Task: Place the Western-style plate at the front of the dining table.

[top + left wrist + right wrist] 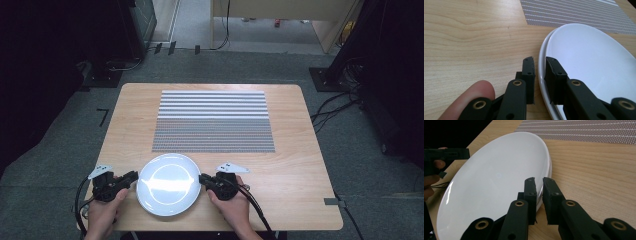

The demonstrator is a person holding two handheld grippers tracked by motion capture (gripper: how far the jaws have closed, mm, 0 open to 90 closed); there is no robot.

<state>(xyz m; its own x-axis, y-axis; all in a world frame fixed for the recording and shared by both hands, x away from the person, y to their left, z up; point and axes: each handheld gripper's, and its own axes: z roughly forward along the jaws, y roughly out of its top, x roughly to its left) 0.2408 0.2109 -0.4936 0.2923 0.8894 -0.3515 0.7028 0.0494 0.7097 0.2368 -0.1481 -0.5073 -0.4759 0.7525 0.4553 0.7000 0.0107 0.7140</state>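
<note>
Grey carpet floor lies all around a light wooden table. On the table's near edge sits a round white shiny plate, and everything else is told from that plate.

Behind the plate, toward the far side of the table, lies a flat grey mat with white stripes. Its near edge is close to the plate's far rim but does not touch it. Bare wood runs to the right of the plate, with lots of free room there. To the left of the plate there is just a thin strip of wood before the table's edge.

At the plate's left rim is the left gripper, black, held in the person's left hand. In the left gripper view its two jaws pinch the plate's rim, one jaw above and one under it.

At the plate's right rim is the right gripper, held in the right hand. In the right gripper view its jaws stand on both sides of the rim, pressed close on it.

Black cables trail from the grippers back toward the near table edge.
</note>
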